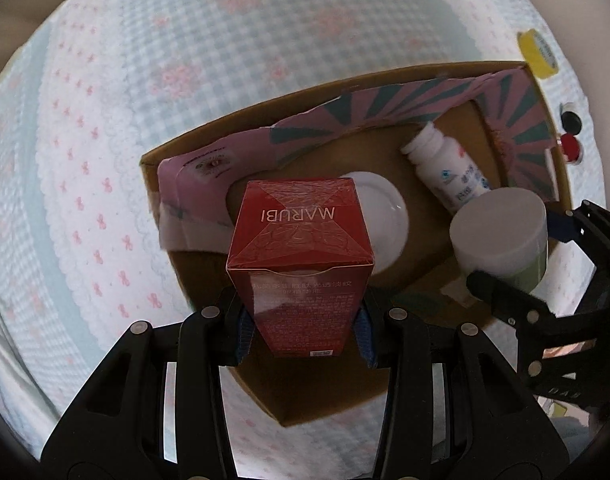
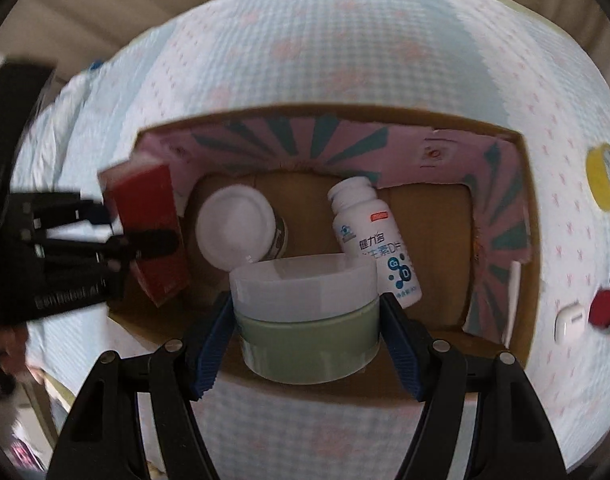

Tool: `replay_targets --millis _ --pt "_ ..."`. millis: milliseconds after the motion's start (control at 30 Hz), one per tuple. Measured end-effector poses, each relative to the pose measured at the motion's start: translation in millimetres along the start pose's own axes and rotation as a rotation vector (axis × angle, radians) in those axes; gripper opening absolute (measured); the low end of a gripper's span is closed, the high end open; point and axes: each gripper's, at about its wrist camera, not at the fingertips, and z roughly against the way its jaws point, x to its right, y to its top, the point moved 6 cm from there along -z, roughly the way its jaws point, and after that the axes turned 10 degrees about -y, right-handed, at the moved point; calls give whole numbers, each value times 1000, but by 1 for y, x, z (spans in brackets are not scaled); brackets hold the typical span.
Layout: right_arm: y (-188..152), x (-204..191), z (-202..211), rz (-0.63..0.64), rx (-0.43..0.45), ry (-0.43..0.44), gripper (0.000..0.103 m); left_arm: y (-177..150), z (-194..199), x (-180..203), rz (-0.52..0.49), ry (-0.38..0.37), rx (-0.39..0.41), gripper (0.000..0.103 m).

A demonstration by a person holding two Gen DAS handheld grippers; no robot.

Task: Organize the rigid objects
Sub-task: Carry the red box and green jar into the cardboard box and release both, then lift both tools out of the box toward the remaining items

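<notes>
Both hands are at the placing step: each carries one item down over an open brown cardboard box (image 1: 209,144) with pink-and-teal patterned inner flaps, which sits on a pale blue-and-white quilted bed cover with small pink bows (image 1: 105,120). The left gripper (image 1: 303,320) is clamped on a tall red rectangular carton with a printed brand name (image 1: 301,240), its blue pads pressing the carton's two sides; the carton hangs over the box's left side, close to the left flap. The right gripper (image 2: 307,320) is closed on a round pale-green jar with a frosted white lid (image 2: 309,312), held by its sides above the box's near edge. Already in the box are a round white-lidded jar (image 2: 237,228), standing near the middle beside the red carton, and a white plastic pill bottle with blue printing (image 2: 373,240), lying tilted towards the far right corner. Outside the box, near its right edge, lie a yellow roll of tape (image 2: 605,176), a small red cap (image 2: 604,308) and a small white case (image 2: 569,322). Judging from this, the next move calls for lowering each item into free floor: the carton between the left wall and the white-lidded jar, the green jar into the near part, clear of the bottle. Only then should the pads let go. The gaps look tight, so a knock against the standing jar seems the main risk.
</notes>
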Motion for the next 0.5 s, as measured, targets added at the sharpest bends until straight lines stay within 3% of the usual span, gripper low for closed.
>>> replay_targets --millis 100,200,267,300,333,367,500 --pt "-3 0 -10 24 -12 2 67 2 -7 0 -14 14 -23 37" --pt "-4 -1 -14 46 -11 -1 68 3 -9 7 -51 77 -21 38" --pt "-6 -3 -16 65 -12 -9 68 2 -5 14 -58 66 4 58" --pt "-7 -4 -17 72 -14 -10 68 2 0 18 -53 26 28 102" --pt "-8 -5 -17 78 -9 -3 79 2 4 20 -49 9 50 103" --pt "-9 -5 -15 83 13 4 100 1 8 23 -44 -1 67 103" --pt "-11 -4 0 95 106 18 103 -6 11 25 -41 20 77 103"
